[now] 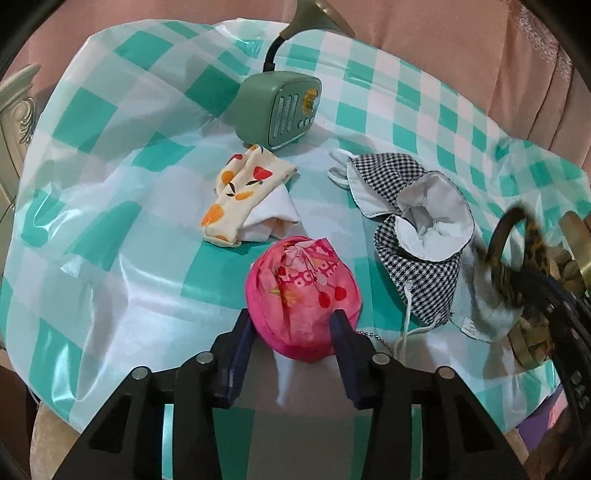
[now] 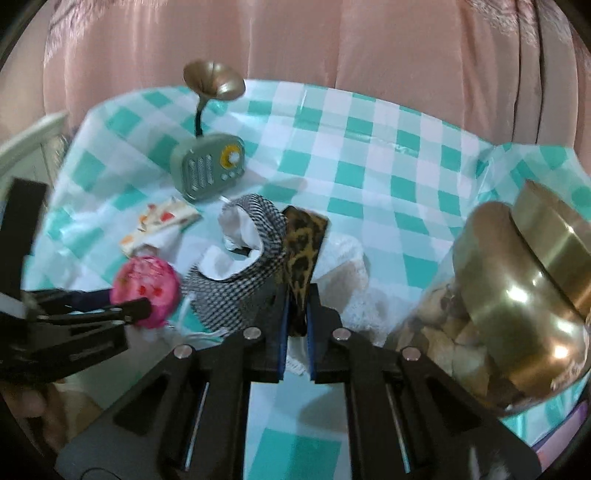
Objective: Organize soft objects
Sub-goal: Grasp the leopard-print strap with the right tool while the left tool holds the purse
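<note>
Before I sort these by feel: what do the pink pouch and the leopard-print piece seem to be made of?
Pink pouch: thin woven fabric, slightly shiny, going by its creases and the dents where the left tool squeezes it. Leopard-print piece: fabric-covered, matte, possibly over a stiff core, since it stands straight from the right tool; the blur leaves that open.

The gramophone horn is cut off by the top edge. The leopard-print band is motion-blurred. The brass-lidded jar runs past the right edge, its contents indistinct.
</note>
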`<state>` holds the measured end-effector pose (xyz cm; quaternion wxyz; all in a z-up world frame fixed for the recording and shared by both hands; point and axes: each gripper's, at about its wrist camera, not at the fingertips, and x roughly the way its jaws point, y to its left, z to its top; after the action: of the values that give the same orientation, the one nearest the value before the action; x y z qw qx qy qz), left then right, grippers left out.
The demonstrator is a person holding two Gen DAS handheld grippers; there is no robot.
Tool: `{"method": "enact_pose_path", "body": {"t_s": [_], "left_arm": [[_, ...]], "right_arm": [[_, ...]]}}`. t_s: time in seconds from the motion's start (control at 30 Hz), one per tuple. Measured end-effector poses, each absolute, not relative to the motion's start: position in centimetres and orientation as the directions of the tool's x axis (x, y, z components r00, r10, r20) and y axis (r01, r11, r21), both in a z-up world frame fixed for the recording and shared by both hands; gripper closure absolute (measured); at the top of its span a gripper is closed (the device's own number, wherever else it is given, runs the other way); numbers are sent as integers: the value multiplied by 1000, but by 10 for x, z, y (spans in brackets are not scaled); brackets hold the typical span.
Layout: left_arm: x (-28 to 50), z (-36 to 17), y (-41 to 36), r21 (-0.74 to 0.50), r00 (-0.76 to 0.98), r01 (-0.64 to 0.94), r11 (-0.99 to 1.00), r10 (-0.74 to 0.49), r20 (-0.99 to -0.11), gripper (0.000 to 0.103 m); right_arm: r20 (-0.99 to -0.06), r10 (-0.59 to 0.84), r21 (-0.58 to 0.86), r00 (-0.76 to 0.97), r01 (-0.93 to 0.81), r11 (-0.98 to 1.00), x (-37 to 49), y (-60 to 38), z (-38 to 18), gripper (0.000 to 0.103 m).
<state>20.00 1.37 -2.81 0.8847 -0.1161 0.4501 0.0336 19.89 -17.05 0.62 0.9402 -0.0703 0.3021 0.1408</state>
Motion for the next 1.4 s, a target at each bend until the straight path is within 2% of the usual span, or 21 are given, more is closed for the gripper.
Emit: {"method": "enact_pose_path", "body": {"t_s": [0.13,0.27,0.47,1.03,1.4], "left_arm": [[197,-27,18,-210,603,-168,963,-68,-795,70],[193,-24,21,-236,621,-160,958,-89,-779,86],[184,-15,21,-267,659,-136,954,-114,-743,92],[127,17,30,-339,761,-171,925,-95,-642,92],[93,34,-1,-363,779,-95,927,-158,-607,92]], "right_arm": [[-578,274,17,769,-324,946,187,-179,13,93],[-587,302,71,751,-325,943,176,-188,15,93],[-593,329,102,735,-337,936,160,-197,15,93],[-585,357,129,728,-351,927,117,-222,21,93],[-573,359,166,737,-325,931,89,-257,27,93]]}}
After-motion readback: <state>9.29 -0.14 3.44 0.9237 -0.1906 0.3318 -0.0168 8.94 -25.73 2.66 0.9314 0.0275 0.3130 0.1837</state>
